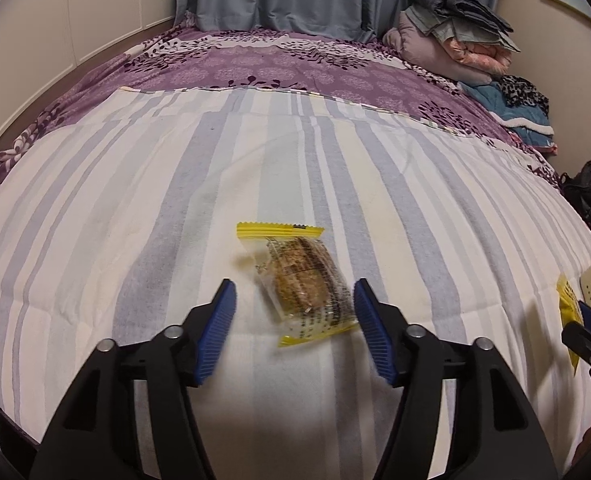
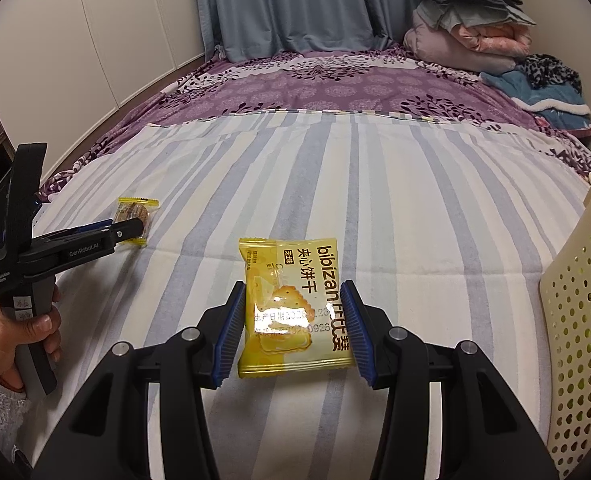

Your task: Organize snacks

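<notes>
Straddling the yellow biscuit packet (image 2: 295,308), your right gripper (image 2: 295,328) has its fingers at both edges, though you cannot tell whether they grip. Your left gripper (image 1: 295,328) spreads open around the clear-wrapped cookie (image 1: 301,284) on the bed (image 1: 135,208). Next, I judge: squeeze, lift, carry to the cream basket (image 2: 579,320) at right.

Left gripper (image 1: 295,312) points forward with jaws spread wide. Right gripper (image 2: 293,320) has jaws closed against a packet's sides.
</notes>
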A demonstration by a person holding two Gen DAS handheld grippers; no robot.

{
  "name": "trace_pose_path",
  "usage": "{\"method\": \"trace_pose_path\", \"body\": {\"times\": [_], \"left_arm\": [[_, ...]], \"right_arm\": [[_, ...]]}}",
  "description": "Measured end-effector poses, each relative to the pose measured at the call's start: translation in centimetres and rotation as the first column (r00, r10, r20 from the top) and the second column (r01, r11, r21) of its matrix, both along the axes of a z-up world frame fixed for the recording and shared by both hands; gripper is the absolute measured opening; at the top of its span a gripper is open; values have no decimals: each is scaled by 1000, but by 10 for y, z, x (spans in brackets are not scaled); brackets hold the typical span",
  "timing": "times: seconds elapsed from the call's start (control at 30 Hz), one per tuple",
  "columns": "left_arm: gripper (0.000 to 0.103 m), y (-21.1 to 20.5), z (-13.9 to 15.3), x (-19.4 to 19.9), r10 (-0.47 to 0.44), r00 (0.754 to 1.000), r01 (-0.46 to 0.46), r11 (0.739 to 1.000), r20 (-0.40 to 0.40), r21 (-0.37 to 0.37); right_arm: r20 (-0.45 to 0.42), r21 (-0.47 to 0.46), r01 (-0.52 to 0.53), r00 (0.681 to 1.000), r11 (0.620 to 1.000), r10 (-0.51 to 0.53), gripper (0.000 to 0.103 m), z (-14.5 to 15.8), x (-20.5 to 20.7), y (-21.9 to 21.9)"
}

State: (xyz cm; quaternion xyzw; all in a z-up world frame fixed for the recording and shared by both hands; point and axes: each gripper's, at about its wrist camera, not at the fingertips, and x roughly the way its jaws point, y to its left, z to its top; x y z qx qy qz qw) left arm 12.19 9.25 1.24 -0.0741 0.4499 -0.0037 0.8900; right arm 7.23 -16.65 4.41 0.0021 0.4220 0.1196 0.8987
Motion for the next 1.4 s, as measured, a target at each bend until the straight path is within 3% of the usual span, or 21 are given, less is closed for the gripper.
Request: {"method": "trace_pose_path", "body": {"times": [0.3, 0.33, 0.37, 0.83, 1.07, 1.4], "left_arm": [[71, 1, 0, 16, -4, 1000, 4, 1000, 1, 24], [70, 0, -1, 18, -10, 1000, 10, 1000, 2, 24], [62, 0, -3, 19, -15, 1000, 15, 1000, 5, 21], [34, -11, 20, -9, -53, 996, 53, 999, 68, 1], [33, -24, 18, -24, -91, 994, 90, 996, 56, 5], [31, -40, -2, -15, -98, 995, 98, 995, 22, 17]], "right_arm": [[-8, 10, -4, 1000, 1000, 5, 48, -6, 6, 1], [-9, 10, -5, 1000, 1000, 5, 48, -6, 6, 1], [-10, 10, -5, 1000, 1000, 5, 48, -7, 6, 1], [19, 20, 10, 1000, 1000, -11, 48, 5, -3, -7], [46, 28, 12, 999, 1000, -13, 48, 17, -14, -9], [37, 30, 47, 998, 998, -48, 48, 13, -17, -21]]}}
